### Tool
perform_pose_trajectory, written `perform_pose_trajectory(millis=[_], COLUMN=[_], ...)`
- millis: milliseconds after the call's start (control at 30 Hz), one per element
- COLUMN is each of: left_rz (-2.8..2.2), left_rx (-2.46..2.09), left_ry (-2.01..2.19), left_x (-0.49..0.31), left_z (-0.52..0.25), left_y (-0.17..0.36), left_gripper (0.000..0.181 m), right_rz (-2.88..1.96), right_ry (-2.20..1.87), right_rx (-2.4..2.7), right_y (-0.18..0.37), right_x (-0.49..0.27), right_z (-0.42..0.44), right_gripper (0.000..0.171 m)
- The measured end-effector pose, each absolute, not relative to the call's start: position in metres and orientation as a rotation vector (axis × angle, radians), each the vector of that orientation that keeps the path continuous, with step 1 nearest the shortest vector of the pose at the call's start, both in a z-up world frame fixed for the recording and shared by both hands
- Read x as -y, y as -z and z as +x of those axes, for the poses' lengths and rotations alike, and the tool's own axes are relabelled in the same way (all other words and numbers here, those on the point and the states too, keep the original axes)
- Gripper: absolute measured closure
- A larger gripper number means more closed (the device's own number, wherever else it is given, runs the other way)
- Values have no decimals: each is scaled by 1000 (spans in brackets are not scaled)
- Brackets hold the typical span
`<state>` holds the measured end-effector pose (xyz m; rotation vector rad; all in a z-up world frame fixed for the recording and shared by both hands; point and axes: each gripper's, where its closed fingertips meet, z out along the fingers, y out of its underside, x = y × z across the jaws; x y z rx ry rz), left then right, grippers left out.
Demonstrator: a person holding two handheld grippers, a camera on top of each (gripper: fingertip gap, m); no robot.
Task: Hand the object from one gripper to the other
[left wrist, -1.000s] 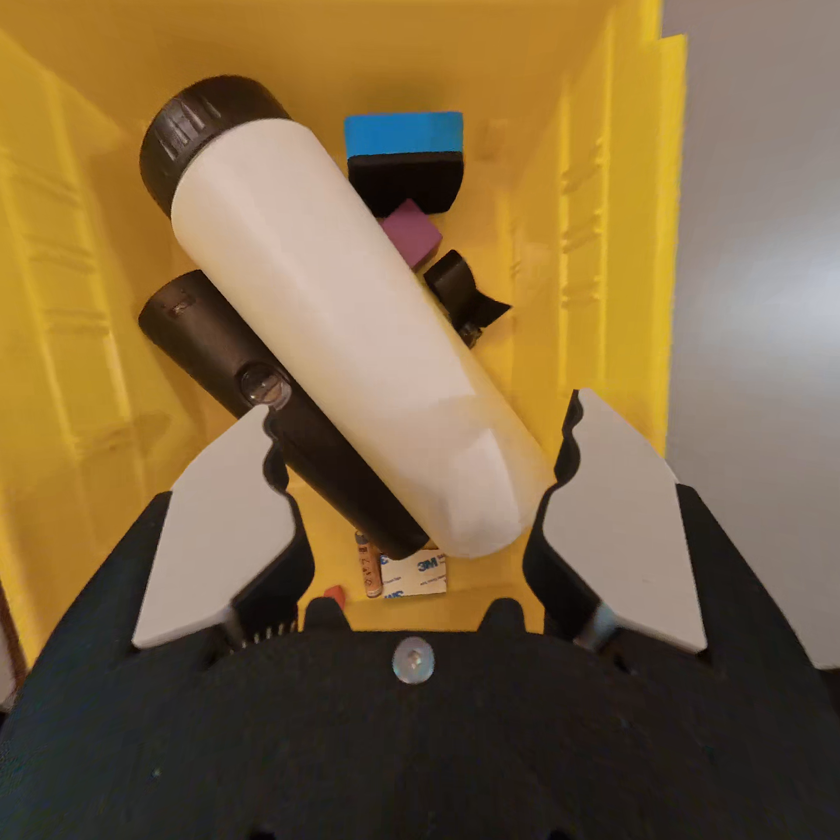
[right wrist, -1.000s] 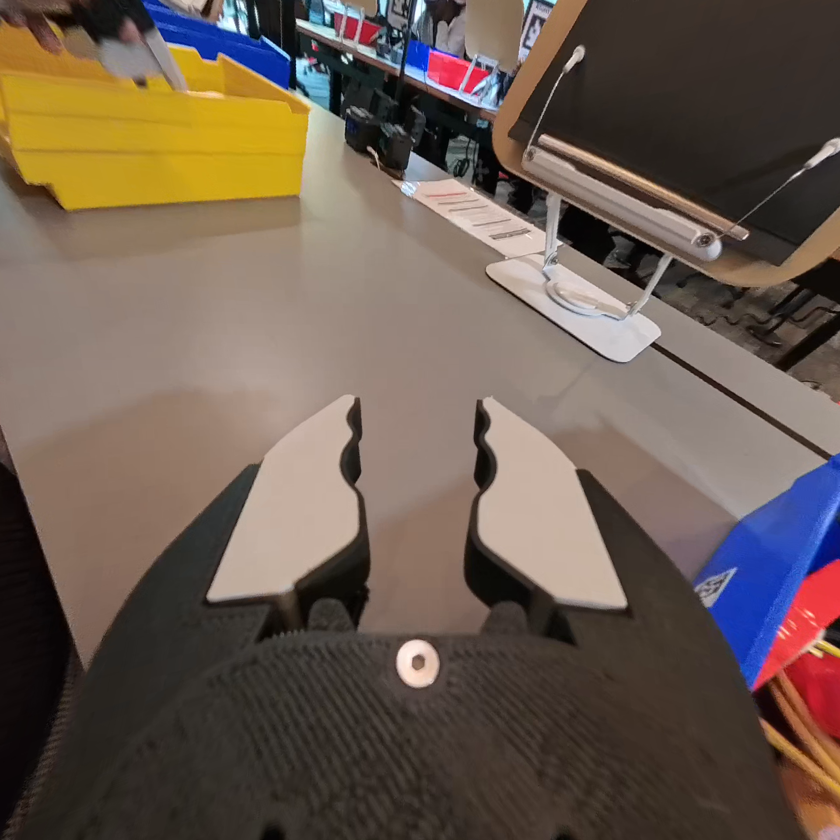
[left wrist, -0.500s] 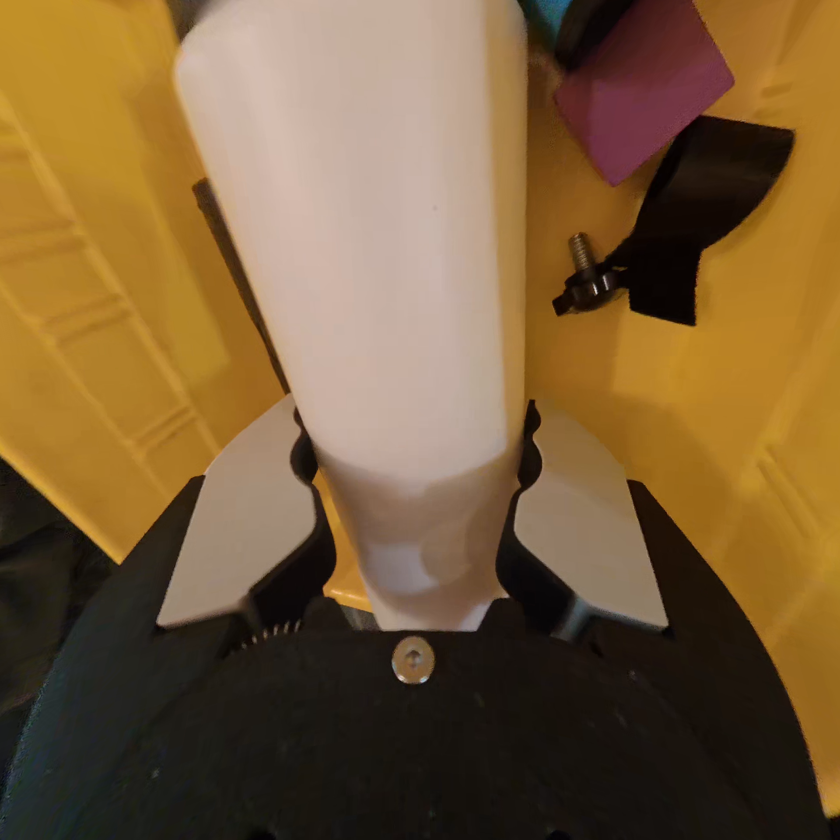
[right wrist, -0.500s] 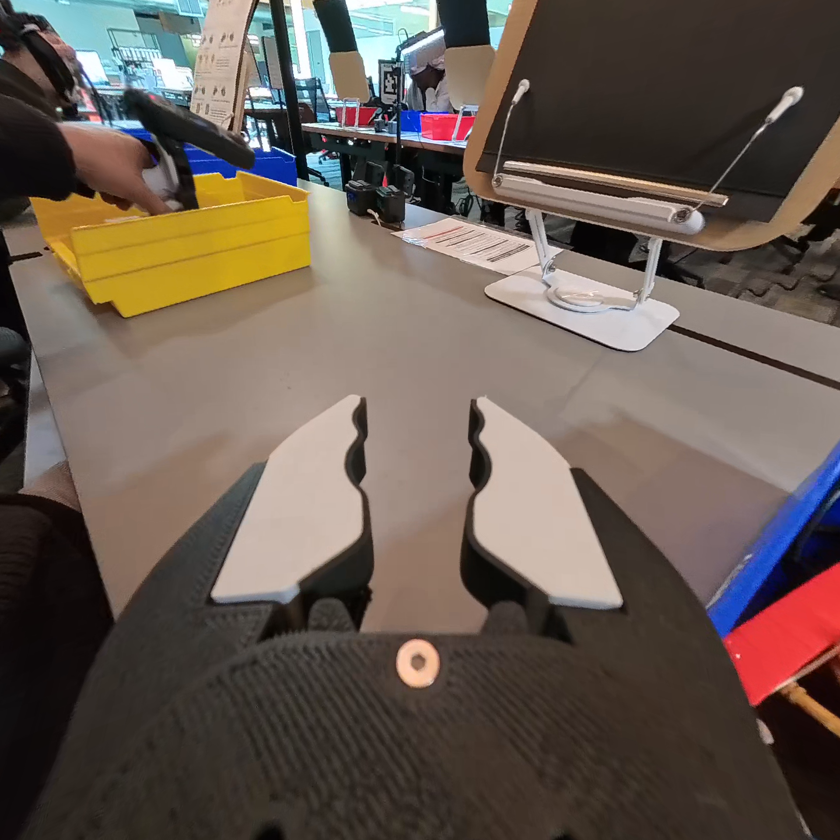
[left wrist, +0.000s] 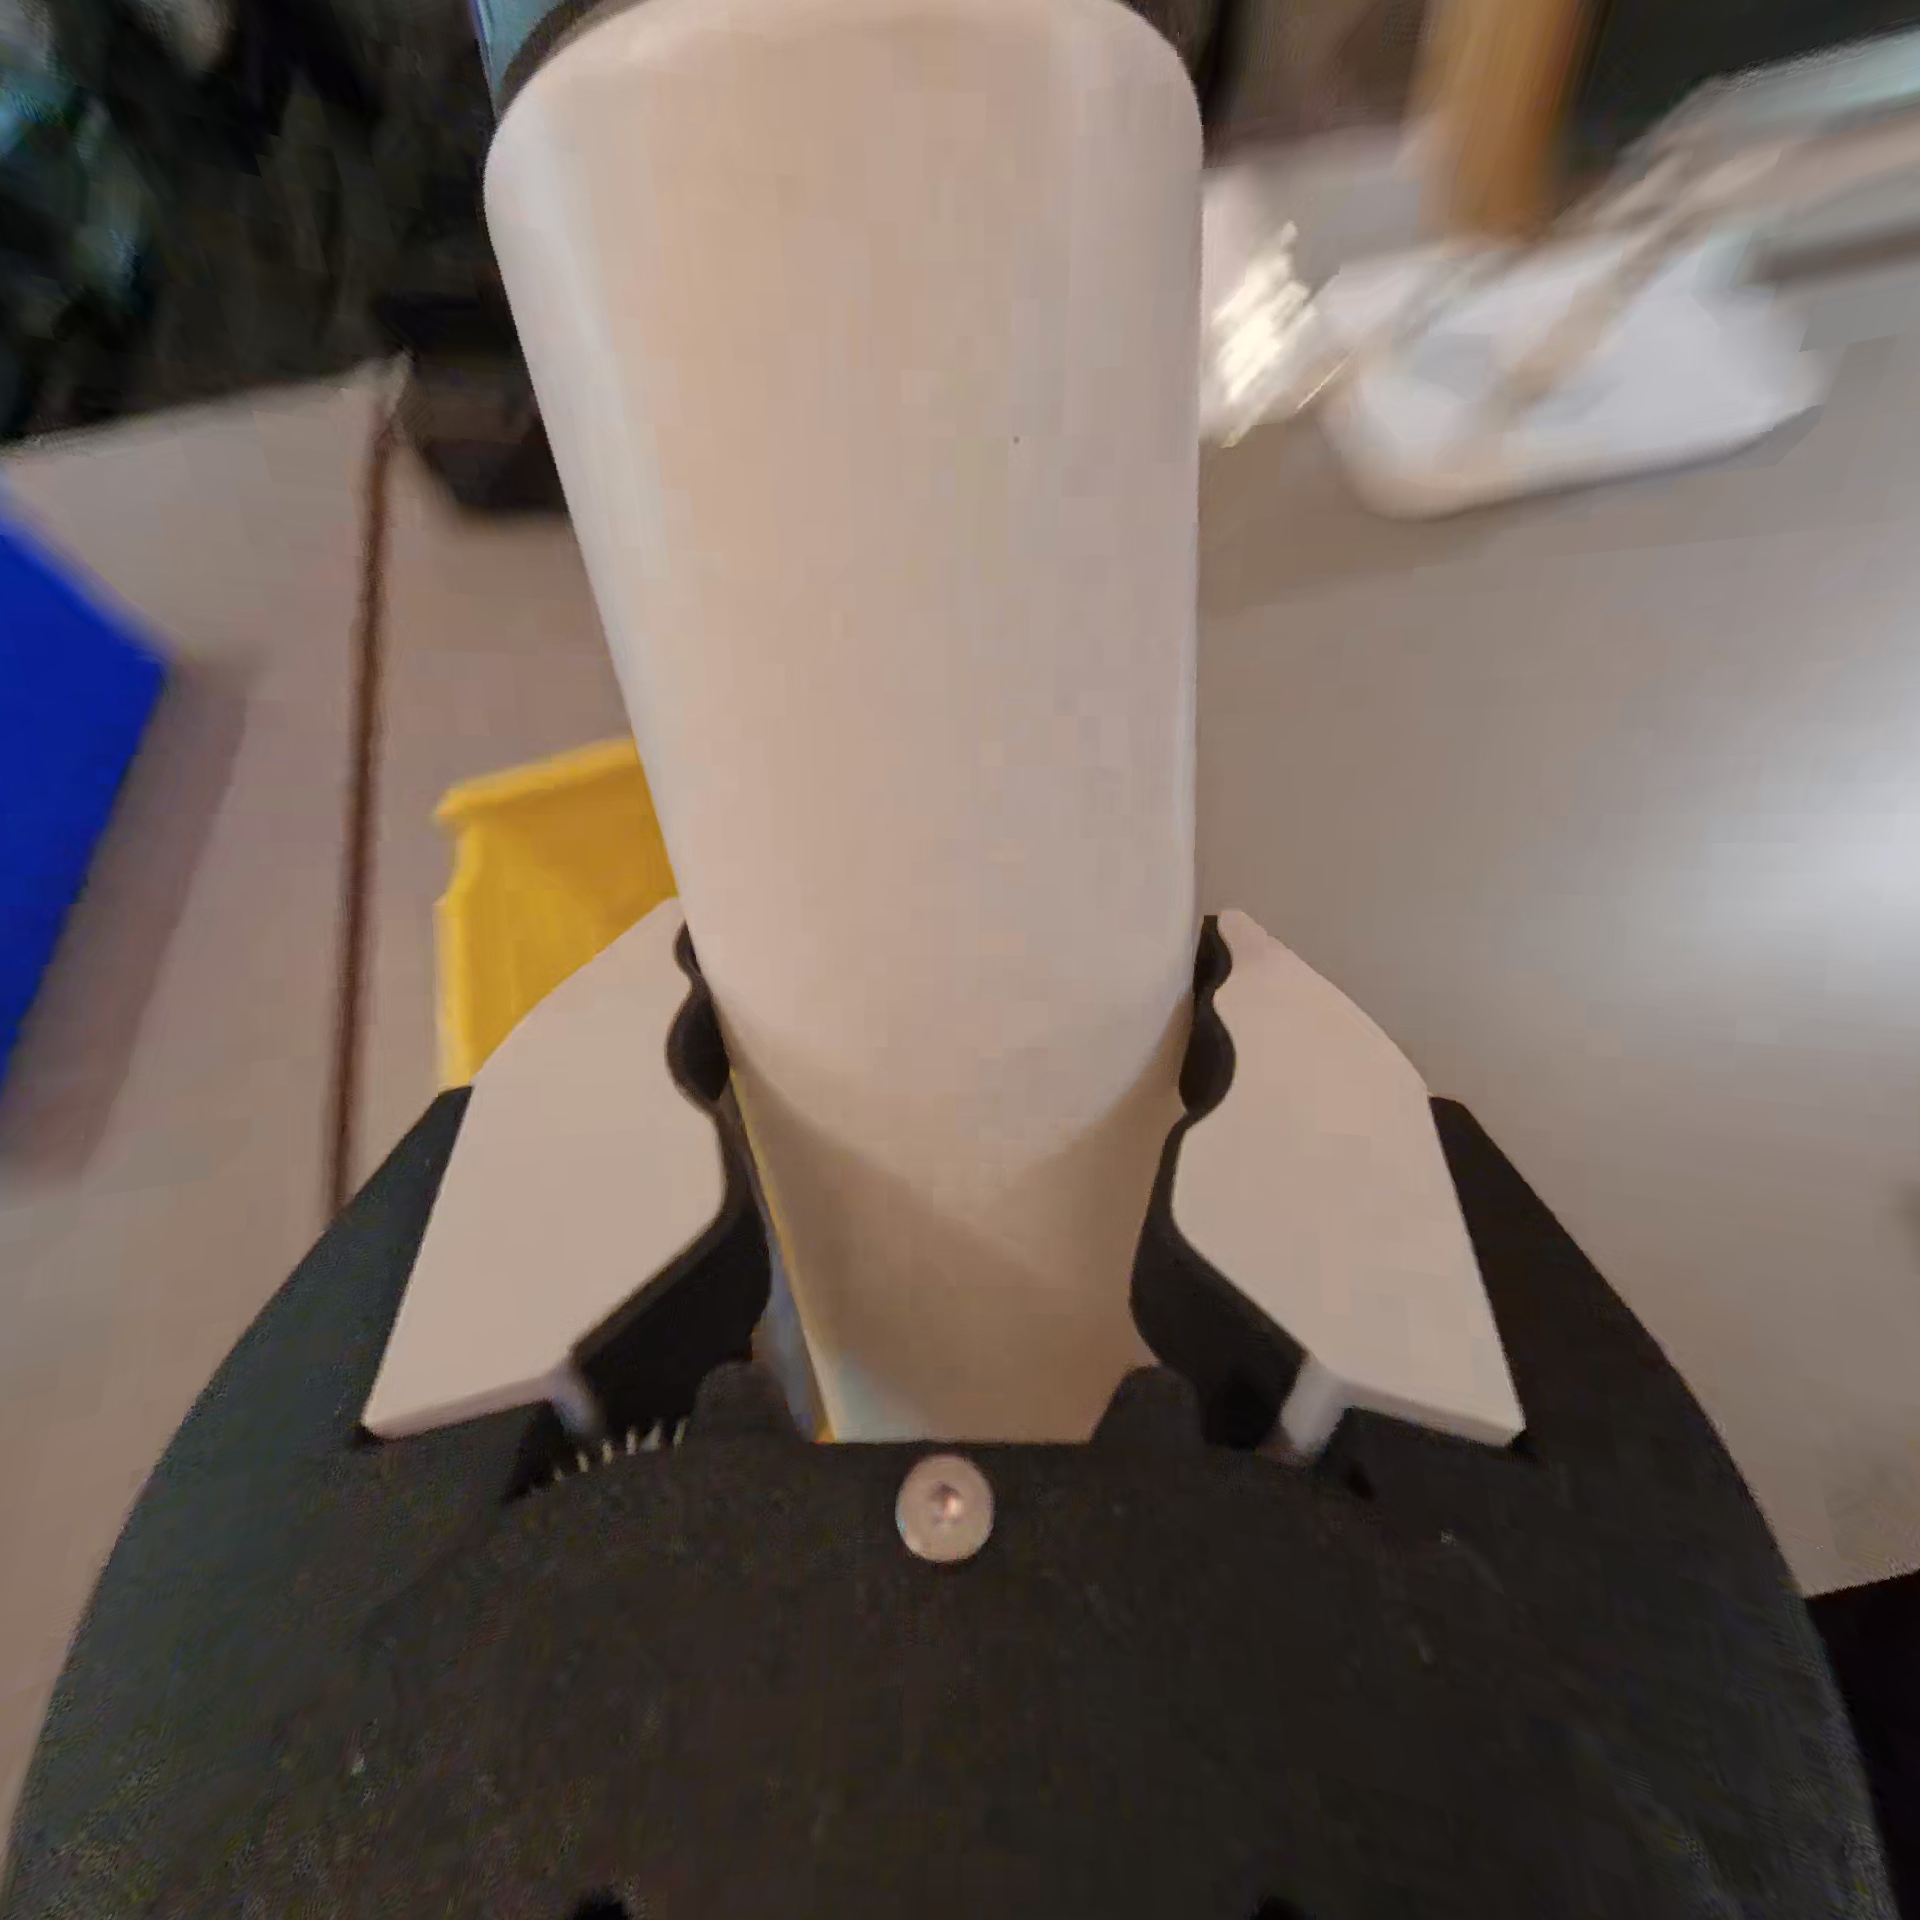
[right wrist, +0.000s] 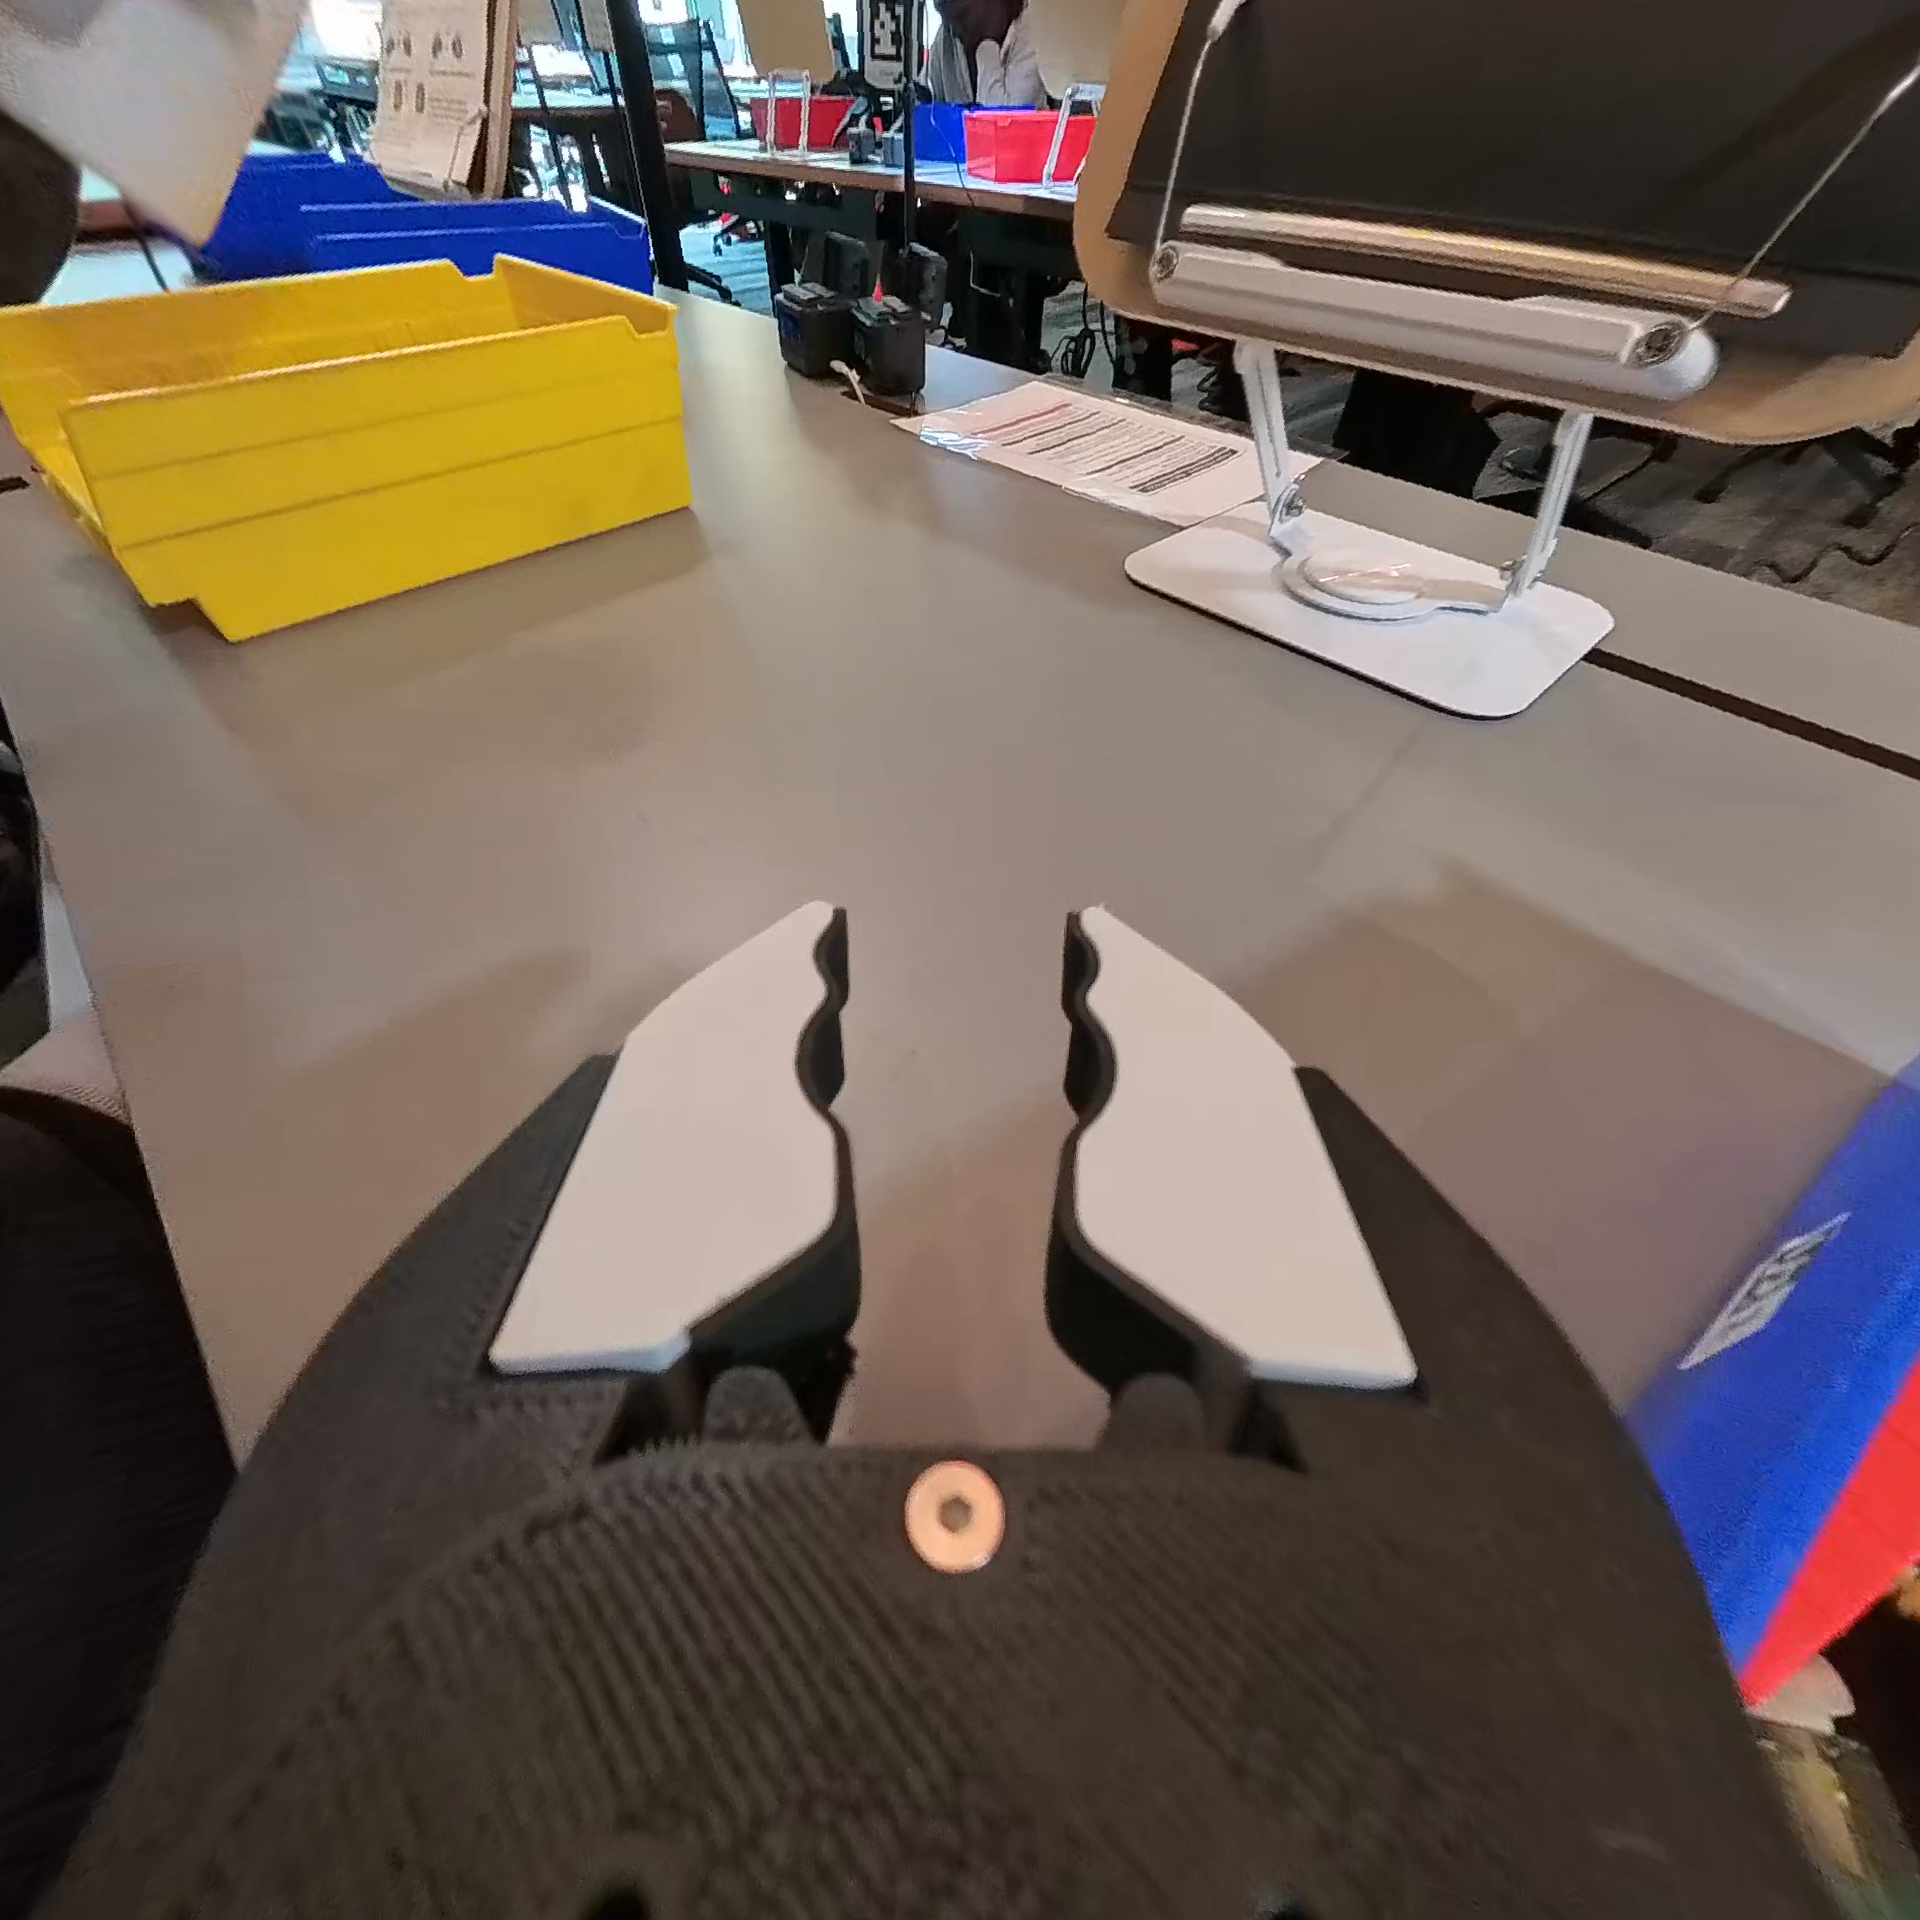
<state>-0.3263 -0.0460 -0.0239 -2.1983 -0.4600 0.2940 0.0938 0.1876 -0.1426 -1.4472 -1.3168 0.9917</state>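
Gripping the white tube (left wrist: pixel 873 582) by its narrow end, the left gripper (left wrist: pixel 945 1029) has lifted it out of the yellow bin (right wrist: pixel 353 447) since a second ago — it now hangs above the grey table (right wrist: pixel 935 748). With pickup done, the handover comes next — the right gripper (right wrist: pixel 951 997) waits low over the table, parted and empty.

Each wrist camera looks forward along own fingers, close above grey table (right wrist: pixel 935 727) (shared: yellow bin (right wrist: pixel 395 457)).

You've got open grey table (right wrist: pixel 935 748) straight ahead of the right gripper (right wrist: pixel 951 971). Yellow bin (right wrist: pixel 364 457) blocks the far left, white stand (right wrist: pixel 1371 613) the far right, blue bin (right wrist: pixel 1787 1455) crowds your near right.
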Motion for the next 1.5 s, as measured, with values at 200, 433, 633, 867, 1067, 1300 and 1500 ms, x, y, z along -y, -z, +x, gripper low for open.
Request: perform_pose_trajectory(millis=[200, 433, 633, 867, 1067, 1300, 1500], left_rz=[-1732, -1581, -1577, -1581, -1588, -1488, -1424], left_rx=[76, -52, -188, -334, -317, -166, -58], left_ry=[101, 541, 787, 863, 947, 921, 987], left_x=[-48, -141, -144, -130, -133, -137, -135], left_z=[-215, -74, -5, 15, 17, -20, -40], left_y=[-15, 64, 100, 103, 110, 94, 88], left_gripper=[92, 92, 93, 93, 93, 93, 92], right_rz=[-1428, -1373, -1222, -1311, -1357, -1369, -1412], right_ry=[-970, -1330, -1772, -1794, -1946, -1917, -1773], right_rx=[1355, 1127, 791, 920, 902, 1093, 1363], right_y=[152, 117, 28, 64, 78, 95, 128], right_x=[-183, -172, -192, -170, -182, -157, -116], right_z=[81, 48, 23, 18, 24, 8, -15], right_gripper=[127, 116, 110, 97, 90, 83, 73])
